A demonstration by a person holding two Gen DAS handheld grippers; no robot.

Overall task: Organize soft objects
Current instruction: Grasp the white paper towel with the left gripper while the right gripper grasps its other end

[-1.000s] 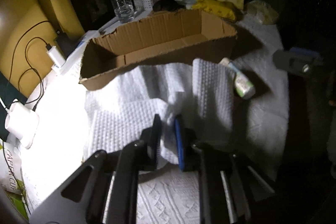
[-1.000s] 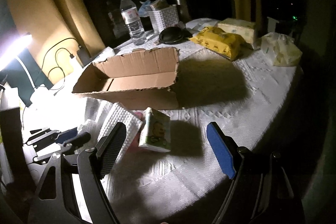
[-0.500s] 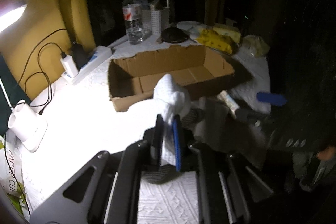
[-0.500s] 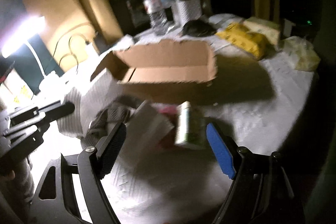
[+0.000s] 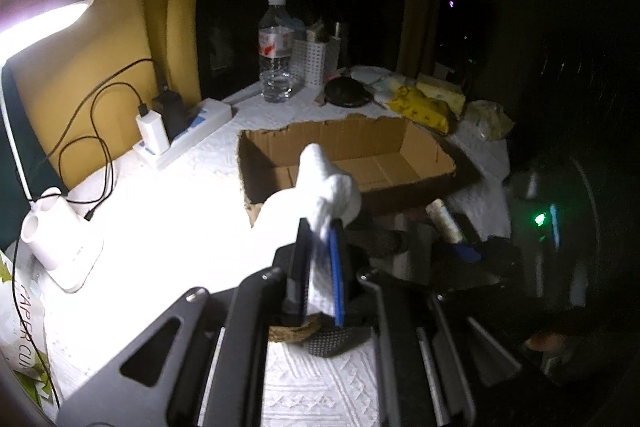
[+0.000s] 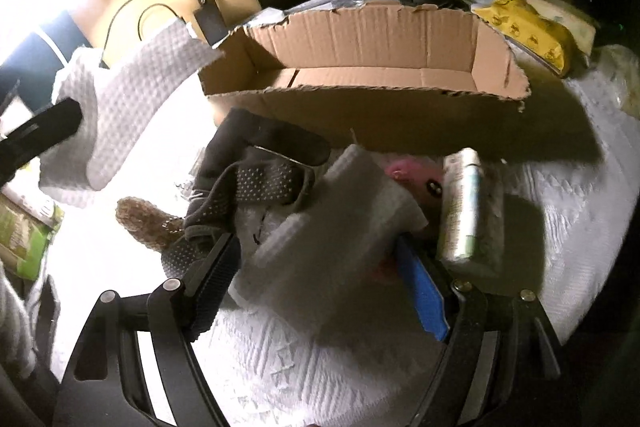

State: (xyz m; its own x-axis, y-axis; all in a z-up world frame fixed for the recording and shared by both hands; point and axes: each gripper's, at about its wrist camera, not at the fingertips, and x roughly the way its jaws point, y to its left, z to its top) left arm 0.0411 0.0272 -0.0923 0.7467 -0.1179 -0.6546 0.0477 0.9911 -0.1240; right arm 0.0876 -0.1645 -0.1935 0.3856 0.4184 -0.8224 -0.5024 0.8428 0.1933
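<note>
My left gripper [image 5: 320, 243] is shut on a white waffle cloth [image 5: 326, 187] and holds it in the air in front of the open cardboard box [image 5: 360, 135]. In the right wrist view that cloth [image 6: 128, 95] hangs at the left from the left gripper [image 6: 48, 127]. My right gripper [image 6: 316, 283] is open and low over the pile by the box's [image 6: 360, 99] near wall. A second folded white cloth [image 6: 336, 227] lies between its fingers. Beside it lie a grey dotted sock [image 6: 256, 179], a brown knitted piece [image 6: 144, 223], a pink plush [image 6: 412, 175] and a tissue pack [image 6: 464, 211].
Behind the box stand a water bottle [image 5: 275, 51], a white basket [image 5: 314, 61], a black round thing [image 5: 346, 93] and yellow packs [image 5: 420, 107]. A power strip [image 5: 188, 135] with chargers and cables, a white device [image 5: 60, 239] and a bright lamp [image 5: 40, 19] fill the left side.
The left gripper closed on the white cloth and lifted it off the pile, which uncovered the grey sock. The right gripper came down and forward over the second white cloth.
</note>
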